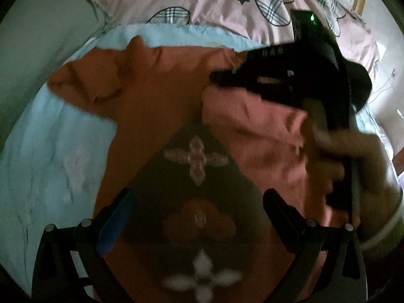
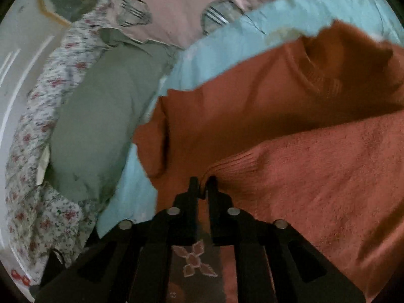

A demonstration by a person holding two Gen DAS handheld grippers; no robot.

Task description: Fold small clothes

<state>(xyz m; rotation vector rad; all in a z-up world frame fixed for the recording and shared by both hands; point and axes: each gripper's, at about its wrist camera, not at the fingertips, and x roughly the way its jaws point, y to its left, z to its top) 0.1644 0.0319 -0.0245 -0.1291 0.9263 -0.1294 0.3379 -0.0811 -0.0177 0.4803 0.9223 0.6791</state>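
Observation:
A small rust-orange sweater [image 1: 156,96] lies flat on a light blue sheet [image 1: 50,151], with a dark panel of flower motifs [image 1: 195,159] on its front. My left gripper [image 1: 199,202] hovers open over that panel, holding nothing. One sleeve [image 1: 252,131] is drawn across the body. A hand [image 1: 353,156] holds my right gripper [image 1: 217,77] at the end of that sleeve. In the right wrist view my right gripper [image 2: 202,185] is shut on the ribbed cuff [image 2: 232,164] of the sleeve [image 2: 328,176]. The collar [image 2: 318,75] lies beyond.
A pink quilt [image 1: 202,0] with plaid leaf shapes lies behind the sheet. A grey-green pillow [image 2: 101,126] sits beside the sweater, with floral fabric [image 2: 38,151] along its outer side. Bare blue sheet [image 2: 227,38] shows past the collar.

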